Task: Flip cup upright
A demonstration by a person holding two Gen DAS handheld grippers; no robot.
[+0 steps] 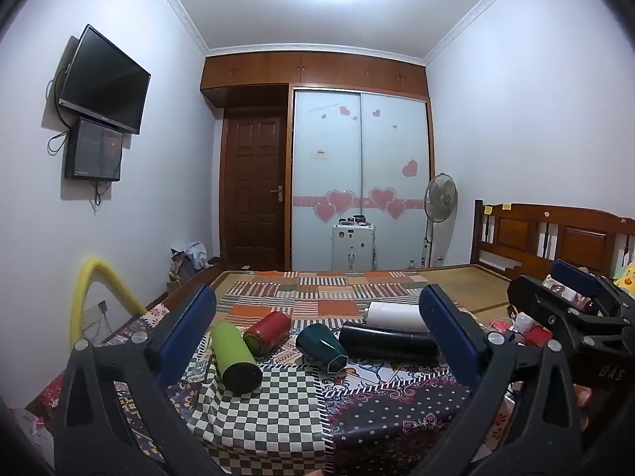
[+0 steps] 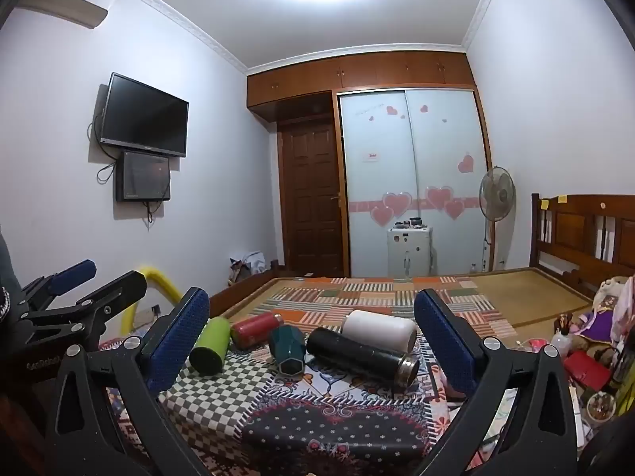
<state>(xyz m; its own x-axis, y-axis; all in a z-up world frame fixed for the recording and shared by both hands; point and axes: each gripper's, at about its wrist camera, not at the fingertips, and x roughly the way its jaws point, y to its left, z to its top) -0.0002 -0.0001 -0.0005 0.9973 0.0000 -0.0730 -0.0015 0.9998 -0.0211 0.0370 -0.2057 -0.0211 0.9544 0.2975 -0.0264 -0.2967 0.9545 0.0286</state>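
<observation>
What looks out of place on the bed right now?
All five containers lie on their sides, none upright: green bottle, red can, teal faceted cup, black flask and white bottle. Nothing looks spilled.

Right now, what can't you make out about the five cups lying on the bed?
- white cup: right end hidden behind the left gripper's blue pad, left wrist view.
- green cup: part hidden by the right gripper's pad, right wrist view.
- red cup: mouth end not discernible in either view.

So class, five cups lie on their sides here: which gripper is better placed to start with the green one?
Left, probably. The green cup lies just inside the left gripper, whose jaws are open, and further off to the side of the right gripper.
</observation>
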